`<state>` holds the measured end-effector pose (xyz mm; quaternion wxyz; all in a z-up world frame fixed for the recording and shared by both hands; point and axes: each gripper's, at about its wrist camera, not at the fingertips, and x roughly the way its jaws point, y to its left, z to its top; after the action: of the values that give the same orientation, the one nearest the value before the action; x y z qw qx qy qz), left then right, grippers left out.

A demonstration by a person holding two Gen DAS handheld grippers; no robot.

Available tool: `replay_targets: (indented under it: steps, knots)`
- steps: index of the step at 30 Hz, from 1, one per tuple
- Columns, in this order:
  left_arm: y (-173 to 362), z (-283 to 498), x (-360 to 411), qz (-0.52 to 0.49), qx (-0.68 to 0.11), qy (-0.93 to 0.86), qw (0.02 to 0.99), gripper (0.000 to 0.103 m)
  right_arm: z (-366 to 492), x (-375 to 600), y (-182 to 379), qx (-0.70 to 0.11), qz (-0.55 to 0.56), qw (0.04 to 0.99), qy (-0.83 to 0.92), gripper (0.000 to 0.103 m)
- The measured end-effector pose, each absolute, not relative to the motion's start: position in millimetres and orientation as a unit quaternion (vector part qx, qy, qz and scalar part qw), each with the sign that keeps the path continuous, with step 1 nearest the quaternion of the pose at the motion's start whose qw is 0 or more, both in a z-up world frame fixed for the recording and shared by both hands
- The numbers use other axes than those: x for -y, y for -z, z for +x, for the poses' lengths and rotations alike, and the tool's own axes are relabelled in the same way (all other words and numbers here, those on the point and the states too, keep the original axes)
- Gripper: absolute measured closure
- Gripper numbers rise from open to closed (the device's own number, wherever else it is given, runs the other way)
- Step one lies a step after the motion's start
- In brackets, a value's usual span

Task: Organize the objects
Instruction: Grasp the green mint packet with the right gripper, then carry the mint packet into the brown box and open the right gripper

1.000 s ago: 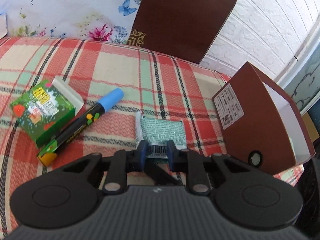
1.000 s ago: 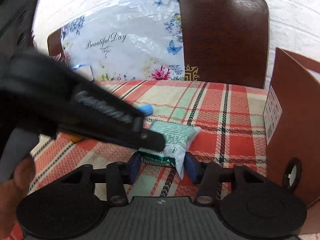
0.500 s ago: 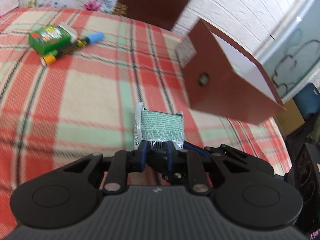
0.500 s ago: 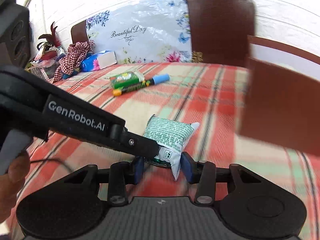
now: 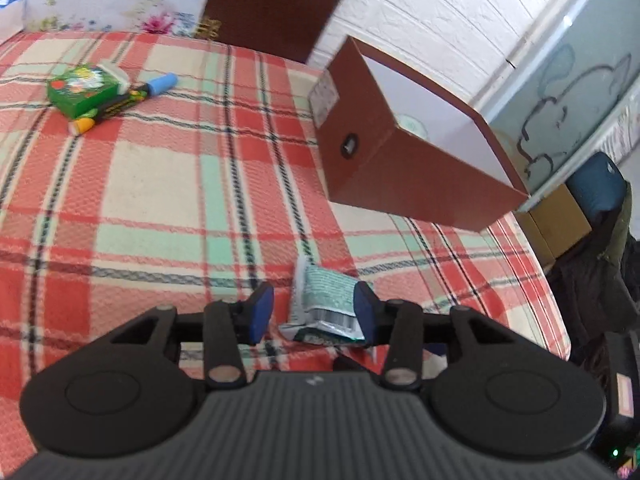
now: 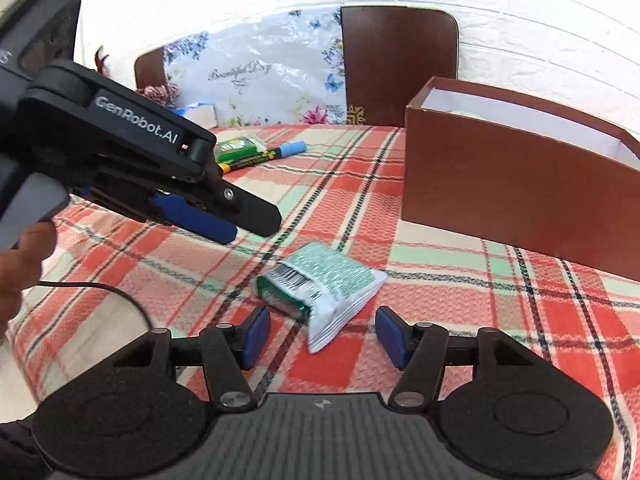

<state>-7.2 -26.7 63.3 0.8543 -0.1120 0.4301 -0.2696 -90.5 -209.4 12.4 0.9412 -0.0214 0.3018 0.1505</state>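
A green and white snack packet lies on the plaid cloth, also in the right wrist view. My left gripper is open, its fingers apart around the packet's near end, not gripping it. It also shows in the right wrist view, raised left of the packet. My right gripper is open just before the packet. A brown box with a white inside stands open at the right, also in the right wrist view.
A green carton and a black marker with a blue cap lie at the far left of the cloth. A brown chair back and a floral bag stand behind. The table edge drops off at right.
My left gripper carried the packet toward the near right, then opened and let it go onto the cloth. My right gripper opened wider.
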Motion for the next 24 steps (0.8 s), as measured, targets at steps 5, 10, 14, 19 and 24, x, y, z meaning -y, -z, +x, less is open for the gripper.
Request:
replay_targets:
  steps: [5,10,14,19,24]
  knots:
    - [-33,1,58,-0.084,-0.461,0.281,0.838,0.056,-77,207,-7,-0.319,-0.035,0.934,-0.157,0.052]
    - [-71,-4,73,-0.059,-0.423,0.296,0.854,0.061,-81,215,-22,-0.265,-0.027,0.953,-0.142,0.056]
    - [-120,5,92,-0.046,-0.359,0.321,0.875,0.061,-79,231,-54,-0.174,-0.025,0.979,-0.107,0.056]
    - [-147,29,136,-0.003,-0.318,0.344,0.883,0.061,-53,267,-74,-0.132,-0.004,0.989,-0.069,0.055]
    - [-149,61,180,0.016,-0.310,0.354,0.882,0.060,-19,302,-74,-0.132,0.011,0.990,-0.038,0.054]
